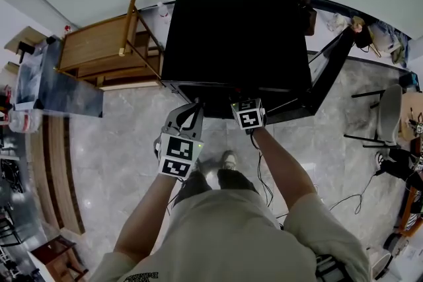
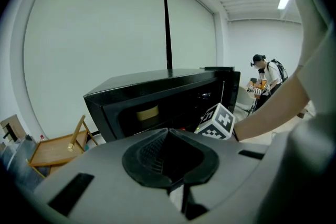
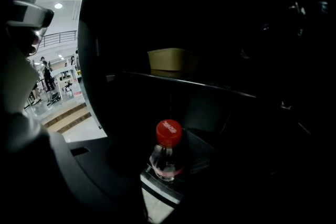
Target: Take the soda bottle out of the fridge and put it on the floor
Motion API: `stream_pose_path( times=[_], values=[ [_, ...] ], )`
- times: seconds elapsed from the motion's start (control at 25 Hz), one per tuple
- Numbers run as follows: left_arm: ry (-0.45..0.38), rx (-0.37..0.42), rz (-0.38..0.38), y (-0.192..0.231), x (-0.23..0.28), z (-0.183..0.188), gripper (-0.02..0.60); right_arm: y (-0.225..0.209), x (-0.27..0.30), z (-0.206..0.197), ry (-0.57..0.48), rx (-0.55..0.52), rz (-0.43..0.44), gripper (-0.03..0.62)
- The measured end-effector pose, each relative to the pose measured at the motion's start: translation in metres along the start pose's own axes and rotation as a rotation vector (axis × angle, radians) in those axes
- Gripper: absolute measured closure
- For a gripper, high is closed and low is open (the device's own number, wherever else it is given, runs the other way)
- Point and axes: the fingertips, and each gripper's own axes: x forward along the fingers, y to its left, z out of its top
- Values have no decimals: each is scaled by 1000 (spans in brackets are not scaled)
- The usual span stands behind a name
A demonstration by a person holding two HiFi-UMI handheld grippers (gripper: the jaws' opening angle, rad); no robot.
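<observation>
Straddling soda bottle [image 3: 167, 150] (red-capped): parted jaws of right gripper [image 3: 169, 169]

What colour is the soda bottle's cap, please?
Red; the round plastic cap shows best in the right gripper view.

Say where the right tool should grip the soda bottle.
Probably the clear shoulder under the red cap, coming from the open front of the fridge: the soda bottle stands upright below the shelf, so jaws can close on either side.

Nothing legible: the white print on the red cap [image 3: 169, 132] of the soda bottle [image 3: 166, 159] inside the fridge [image 1: 232, 36] is too blurred.
</observation>
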Motion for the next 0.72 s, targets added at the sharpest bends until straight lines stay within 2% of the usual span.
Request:
stream_pose_path(
  times=[0.16,0.36,0.72],
  values=[
    [19,2,16,7,-3,-8,575,-1,3,-3,22,20,12,436],
    [30,-5,21,12,-8,-15,575,-3,2,2,-22,42,17,459],
    [30,2,-2,10,-15,-18,575,5,-17,-3,-13,51,-2,465]
  ],
)
